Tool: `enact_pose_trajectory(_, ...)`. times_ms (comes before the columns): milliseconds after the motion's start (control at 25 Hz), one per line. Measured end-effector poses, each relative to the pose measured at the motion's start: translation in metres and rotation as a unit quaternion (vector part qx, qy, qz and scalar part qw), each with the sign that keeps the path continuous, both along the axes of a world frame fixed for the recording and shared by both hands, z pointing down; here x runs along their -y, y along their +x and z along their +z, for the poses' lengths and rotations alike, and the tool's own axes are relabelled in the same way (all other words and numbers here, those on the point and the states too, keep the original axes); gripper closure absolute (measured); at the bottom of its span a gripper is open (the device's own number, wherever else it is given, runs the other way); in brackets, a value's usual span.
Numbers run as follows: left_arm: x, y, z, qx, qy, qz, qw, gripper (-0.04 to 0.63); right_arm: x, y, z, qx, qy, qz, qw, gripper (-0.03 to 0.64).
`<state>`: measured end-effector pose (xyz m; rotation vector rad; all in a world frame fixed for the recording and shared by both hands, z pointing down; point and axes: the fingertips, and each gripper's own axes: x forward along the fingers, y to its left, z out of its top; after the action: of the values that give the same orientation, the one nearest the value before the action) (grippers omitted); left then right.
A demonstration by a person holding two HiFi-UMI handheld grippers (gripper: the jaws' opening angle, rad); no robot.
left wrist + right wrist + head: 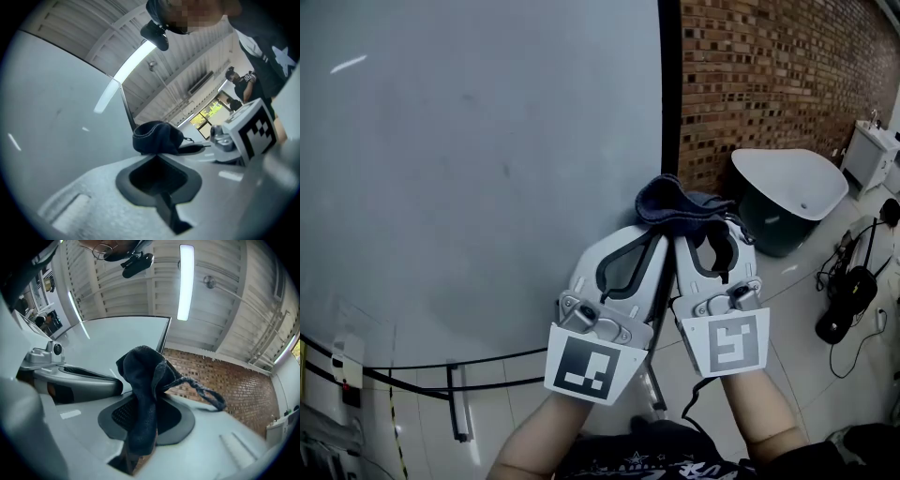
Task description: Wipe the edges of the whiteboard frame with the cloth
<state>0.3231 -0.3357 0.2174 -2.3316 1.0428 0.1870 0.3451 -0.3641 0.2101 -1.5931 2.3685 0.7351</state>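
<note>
Gripping dark cloth [143, 380]: right tongs [715, 227] clamped on it. Left tongs [157, 153] pressed together alongside, tips touching cloth. Cloth bunched at black whiteboard frame [670, 94], right edge; contact unclear. Brick wall [769, 75] beyond.

Two matching pale grey moulded shells here: the left tongs [660, 240] and the right tongs [705, 240], each with a teardrop cut-out rimmed in black. Silver screws and small metal fittings sit at the base of both. The left cube [584, 367] shows black squares on white, and the right cube [729, 341] is grey with a white pattern. A thin black cable [689, 405] hangs under the right one. The person wears a black top [628, 463] with white print, including a white star.
</note>
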Motion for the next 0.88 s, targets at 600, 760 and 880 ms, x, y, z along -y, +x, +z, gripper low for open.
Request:
enact_pose_trajectory(600, 0.022, -0.04, 0.135, -0.068, -0.143, -0.085, 0.9838, 0.591, -0.013, 0.0, 0.12, 0.009, -0.083, -0.005, 0.997, 0.534)
enact_pose_trajectory(760, 0.025, -0.036, 0.152, -0.06, -0.157, -0.085, 0.9822, 0.591, -0.01, 0.005, 0.144, 0.02, -0.117, -0.006, 0.993, 0.534)
enact_pose_trajectory(880, 0.026, -0.034, 0.168, -0.057, -0.165, -0.084, 0.9811, 0.591, -0.007, 0.004, 0.165, 0.015, -0.133, -0.004, 0.991, 0.534)
